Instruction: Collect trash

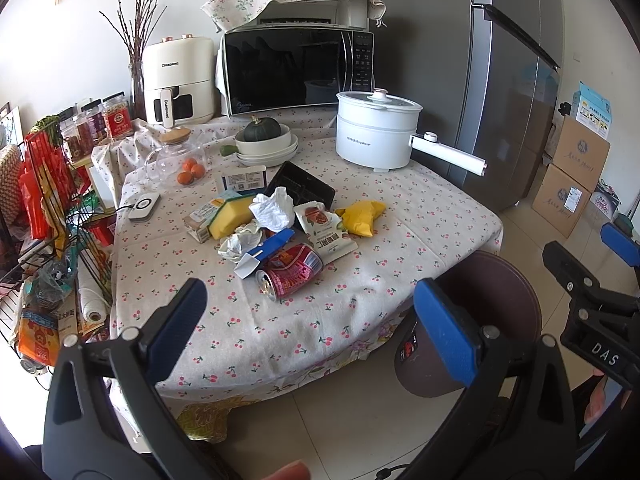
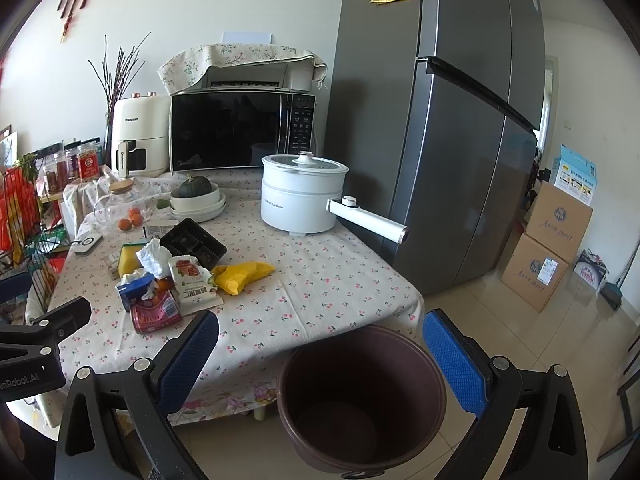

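A heap of trash lies mid-table: a red can [image 1: 290,271] on its side, crumpled white tissue [image 1: 273,208], a snack wrapper [image 1: 326,232], a yellow bag [image 1: 362,216], a blue-white carton [image 1: 264,252], a yellow sponge [image 1: 230,218] and a black tray [image 1: 302,190]. The heap also shows in the right wrist view, with the can [image 2: 155,312] and yellow bag [image 2: 242,274]. A brown bin [image 2: 360,396] stands on the floor by the table's front corner. My left gripper [image 1: 316,328] is open and empty above the table's front edge. My right gripper [image 2: 320,360] is open and empty above the bin.
A white electric pot [image 1: 378,134] with a long handle stands at the back right. A microwave [image 1: 296,68], air fryer [image 1: 178,80], bowls with a squash [image 1: 266,140] and a glass jar [image 1: 176,156] line the back. A wire rack [image 1: 52,216] stands left, a fridge [image 2: 452,128] and boxes [image 2: 548,240] right.
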`<action>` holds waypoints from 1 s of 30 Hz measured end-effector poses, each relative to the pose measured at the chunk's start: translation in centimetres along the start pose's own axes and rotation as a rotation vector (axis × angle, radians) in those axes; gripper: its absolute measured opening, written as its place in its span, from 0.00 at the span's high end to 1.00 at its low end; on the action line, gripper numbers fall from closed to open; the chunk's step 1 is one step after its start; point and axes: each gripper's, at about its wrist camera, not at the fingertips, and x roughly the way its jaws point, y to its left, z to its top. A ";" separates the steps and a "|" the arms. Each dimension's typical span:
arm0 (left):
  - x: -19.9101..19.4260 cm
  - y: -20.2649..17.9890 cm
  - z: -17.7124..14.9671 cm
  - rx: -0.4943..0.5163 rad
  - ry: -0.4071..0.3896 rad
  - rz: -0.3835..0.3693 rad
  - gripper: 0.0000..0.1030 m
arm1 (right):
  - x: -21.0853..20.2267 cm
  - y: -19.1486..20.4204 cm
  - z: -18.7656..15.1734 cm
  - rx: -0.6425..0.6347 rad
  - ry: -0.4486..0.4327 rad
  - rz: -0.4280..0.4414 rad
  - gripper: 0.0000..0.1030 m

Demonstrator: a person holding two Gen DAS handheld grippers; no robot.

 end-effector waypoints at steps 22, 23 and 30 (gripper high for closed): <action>-0.1 0.0 0.0 0.001 0.000 -0.002 0.00 | 0.3 -0.1 -0.2 0.004 0.005 -0.003 0.00; -0.1 0.0 0.0 0.001 0.000 -0.001 0.00 | 0.3 -0.1 -0.1 0.003 0.005 -0.003 0.00; -0.1 -0.1 -0.1 0.000 0.000 -0.002 0.00 | 0.3 -0.1 -0.2 0.004 0.005 -0.001 0.00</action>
